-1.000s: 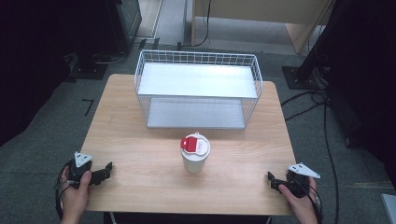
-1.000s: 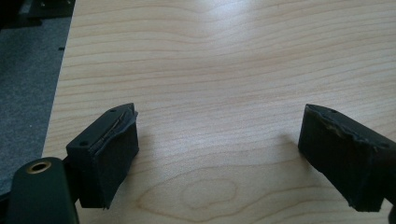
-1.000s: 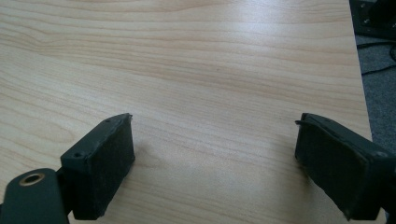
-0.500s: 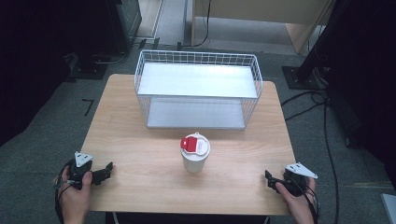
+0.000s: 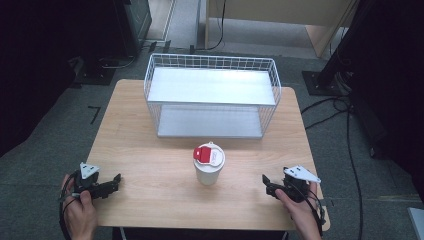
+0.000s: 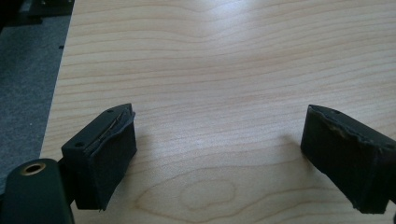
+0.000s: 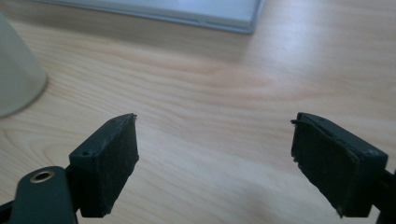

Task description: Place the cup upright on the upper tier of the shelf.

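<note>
Cup (image 5: pixel 209 164) mid-table, well left of right gripper (image 5: pixel 270 185), jaws apart, just closing, nothing between

- The place reads as a lab or recording room set up for tests, not a home.
- A small light-wood worktop (image 5: pixel 150 150) stands alone on grey carpet floor (image 5: pixel 45 150).
- Black cables (image 5: pixel 345 130) trail loose across the floor at the right, near a dark stand base (image 5: pixel 325 82).
- Dark equipment (image 5: pixel 132 22) and black hangings line the edges.
- A plain white wire basket (image 5: pixel 210 95) and a lidded white cup (image 5: pixel 208 164) sit on the worktop as sparse props.
</note>
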`<state>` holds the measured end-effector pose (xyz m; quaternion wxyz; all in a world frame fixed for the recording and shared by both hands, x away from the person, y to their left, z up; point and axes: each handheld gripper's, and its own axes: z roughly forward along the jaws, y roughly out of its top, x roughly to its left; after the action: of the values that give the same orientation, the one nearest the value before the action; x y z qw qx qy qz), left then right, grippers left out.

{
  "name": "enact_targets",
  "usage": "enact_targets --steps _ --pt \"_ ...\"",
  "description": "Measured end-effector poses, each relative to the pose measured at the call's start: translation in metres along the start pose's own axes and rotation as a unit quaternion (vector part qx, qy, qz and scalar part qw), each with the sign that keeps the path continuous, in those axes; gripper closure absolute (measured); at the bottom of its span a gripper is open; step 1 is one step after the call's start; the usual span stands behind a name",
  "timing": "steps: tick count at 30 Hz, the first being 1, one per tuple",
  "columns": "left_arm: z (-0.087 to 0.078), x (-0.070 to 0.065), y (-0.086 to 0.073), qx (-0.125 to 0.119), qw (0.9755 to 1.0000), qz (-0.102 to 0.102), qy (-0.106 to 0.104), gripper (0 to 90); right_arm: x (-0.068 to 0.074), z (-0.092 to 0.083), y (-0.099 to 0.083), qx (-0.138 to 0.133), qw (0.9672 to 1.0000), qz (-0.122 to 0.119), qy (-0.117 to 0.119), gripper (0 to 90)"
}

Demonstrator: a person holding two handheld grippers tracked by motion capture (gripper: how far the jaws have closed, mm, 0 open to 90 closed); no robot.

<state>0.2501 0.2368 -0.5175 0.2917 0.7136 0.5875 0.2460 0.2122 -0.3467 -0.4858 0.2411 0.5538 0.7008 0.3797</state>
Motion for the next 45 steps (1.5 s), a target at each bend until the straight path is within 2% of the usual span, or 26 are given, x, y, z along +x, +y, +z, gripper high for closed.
enact_targets --steps 7,9,10,15,17,22,27,32,37,44,45 --pt "0.001 -0.003 0.001 0.000 0.9999 -0.009 0.008 10.4 0.029 0.007 0.018 -0.013 0.9988 -0.027 0.039 14.5" --pt "0.002 -0.004 0.001 0.001 0.9999 -0.010 0.011 10.4 0.032 0.008 0.019 -0.015 0.9985 -0.030 0.044 14.5" --pt "0.002 -0.007 0.002 0.000 0.9998 -0.013 0.014 10.4 0.041 0.010 0.022 -0.018 0.9979 -0.030 0.054 14.6" --pt "0.002 -0.005 0.002 -0.004 0.9998 -0.020 0.006 10.5 0.060 0.014 0.027 -0.024 0.9961 -0.045 0.073 14.6" --pt "0.002 -0.006 0.002 0.001 0.9998 -0.012 0.013 10.5 0.071 0.016 0.028 -0.023 0.9946 -0.053 0.086 14.6" --pt "0.002 -0.007 0.002 0.001 0.9998 -0.012 0.014 10.1 0.088 0.019 0.030 -0.017 0.9909 -0.075 0.111 14.6" --pt "0.002 -0.006 0.002 0.001 0.9998 -0.013 0.013 10.1 0.104 0.023 0.029 -0.016 0.9870 -0.082 0.137 14.5" --pt "0.002 -0.006 0.002 0.001 0.9998 -0.013 0.013 10.1 0.118 0.026 0.029 -0.022 0.9847 -0.076 0.155 14.3" --pt "0.002 -0.006 0.002 0.001 0.9998 -0.013 0.013 10.1 0.131 0.032 0.030 -0.027 0.9835 -0.060 0.169 14.4" --pt "0.002 -0.006 0.002 0.001 0.9998 -0.013 0.013 10.1 0.143 0.038 0.032 -0.036 0.9839 -0.047 0.168 14.2" --pt "0.002 -0.006 0.002 0.001 0.9998 -0.012 0.013 10.1 0.147 0.041 0.032 -0.040 0.9862 -0.044 0.154 14.3"
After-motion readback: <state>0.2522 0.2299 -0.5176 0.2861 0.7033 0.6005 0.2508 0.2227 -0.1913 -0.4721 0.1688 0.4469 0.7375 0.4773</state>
